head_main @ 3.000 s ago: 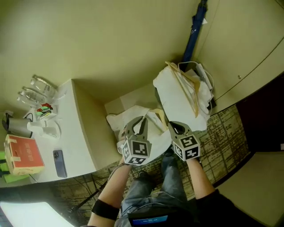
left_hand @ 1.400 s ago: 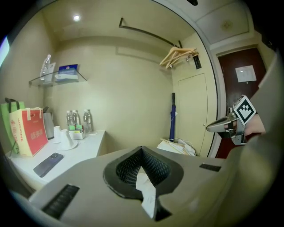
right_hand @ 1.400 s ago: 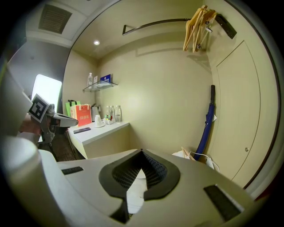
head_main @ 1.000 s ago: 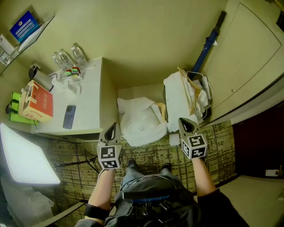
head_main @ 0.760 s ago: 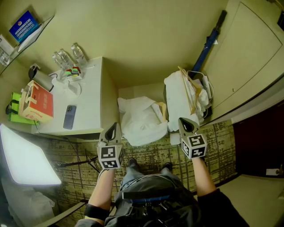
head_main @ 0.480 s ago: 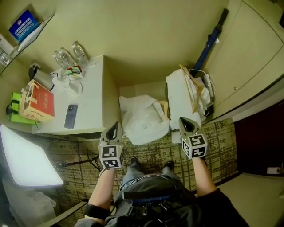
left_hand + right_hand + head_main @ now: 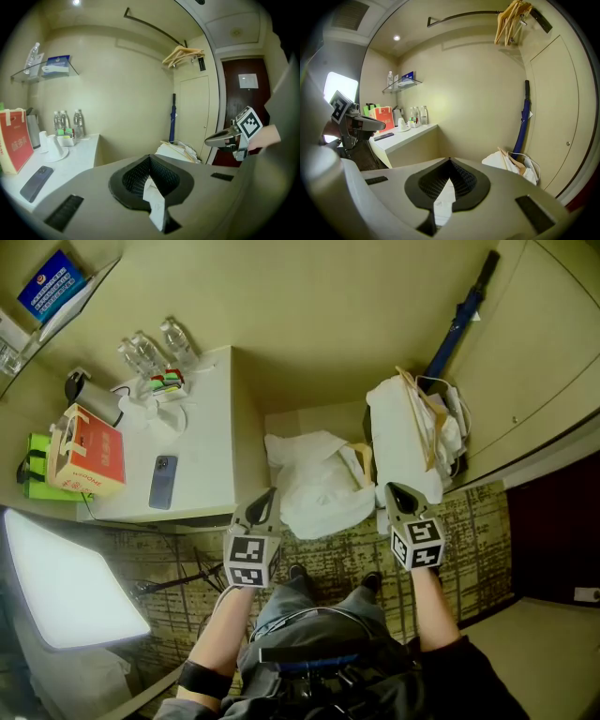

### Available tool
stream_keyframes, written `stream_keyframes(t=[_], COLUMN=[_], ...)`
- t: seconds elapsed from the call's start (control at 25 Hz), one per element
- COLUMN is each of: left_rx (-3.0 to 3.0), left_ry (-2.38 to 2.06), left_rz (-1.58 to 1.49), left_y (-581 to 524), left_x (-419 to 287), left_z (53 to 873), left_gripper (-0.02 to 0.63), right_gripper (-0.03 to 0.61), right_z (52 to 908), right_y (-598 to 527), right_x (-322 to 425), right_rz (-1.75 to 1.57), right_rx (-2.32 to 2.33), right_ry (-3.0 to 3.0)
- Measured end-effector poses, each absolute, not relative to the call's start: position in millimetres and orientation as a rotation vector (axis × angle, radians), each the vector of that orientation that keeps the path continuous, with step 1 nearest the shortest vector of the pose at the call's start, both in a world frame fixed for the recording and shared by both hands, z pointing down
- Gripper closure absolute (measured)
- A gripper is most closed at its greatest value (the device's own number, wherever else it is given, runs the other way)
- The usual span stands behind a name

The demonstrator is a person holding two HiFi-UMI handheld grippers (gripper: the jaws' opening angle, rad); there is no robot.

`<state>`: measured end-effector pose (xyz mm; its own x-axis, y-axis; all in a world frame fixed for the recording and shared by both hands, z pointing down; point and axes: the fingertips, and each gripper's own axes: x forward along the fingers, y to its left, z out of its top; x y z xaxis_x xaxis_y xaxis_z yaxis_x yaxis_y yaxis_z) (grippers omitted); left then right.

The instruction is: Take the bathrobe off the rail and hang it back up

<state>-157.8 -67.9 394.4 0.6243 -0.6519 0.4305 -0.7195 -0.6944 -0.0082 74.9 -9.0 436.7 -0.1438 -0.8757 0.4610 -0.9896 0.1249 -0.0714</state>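
The white bathrobe (image 7: 319,486) lies crumpled low down against the wall, off the rail. Beside it is a second white pile (image 7: 405,439) with wooden hangers lying on it. The dark rail (image 7: 459,16) runs high on the wall with bare wooden hangers (image 7: 512,21) at its right end; the left gripper view also shows the rail (image 7: 150,26) and hangers (image 7: 183,54). My left gripper (image 7: 265,498) is shut and empty, just left of the bathrobe's near edge. Just right of that edge, my right gripper (image 7: 398,491) is also shut and holds nothing.
A white counter (image 7: 211,460) on the left carries a phone (image 7: 162,482), a red box (image 7: 89,451), a kettle (image 7: 94,399) and water bottles (image 7: 155,343). A blue umbrella (image 7: 459,320) leans in the corner. A bright light panel (image 7: 66,587) stands at the lower left, a dark door (image 7: 553,521) at the right.
Three seconds ago both grippers reached over the bathrobe; now they are drawn back to its near edge and apart. Over the last second the view shifted and both grippers drifted slightly right.
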Motion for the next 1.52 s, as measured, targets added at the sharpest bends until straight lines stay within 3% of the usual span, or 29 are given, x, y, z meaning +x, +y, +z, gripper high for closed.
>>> stream_keyframes(t=[0.4, 0.88, 1.36, 1.52], left_rx=[2.680, 2.416, 2.261, 2.226], left_ry=[-0.846, -0.652, -0.539, -0.531], left_rz=[0.669, 0.675, 0.790, 0.816], left_y=[-92.7, -133.7, -165.9, -179.6], left_x=[-138.3, -25.7, 92.2, 121.8], left_z=[455.1, 603.9, 796.2, 824.6], left_gripper=[0.603, 0.414, 0.414, 0.414], right_gripper=[0.561, 0.561, 0.561, 0.561], right_z=[476.3, 566.7, 712.6, 747.4], right_y=[-35.7, -88.5, -137.8, -151.9], right_x=[52.0, 126.1, 179.9, 199.7], right_rz=[0.508, 0.582, 0.718, 0.743], right_rx=[1.900, 1.911, 1.913, 1.945], right_ry=[-2.000, -1.959, -1.971, -1.967])
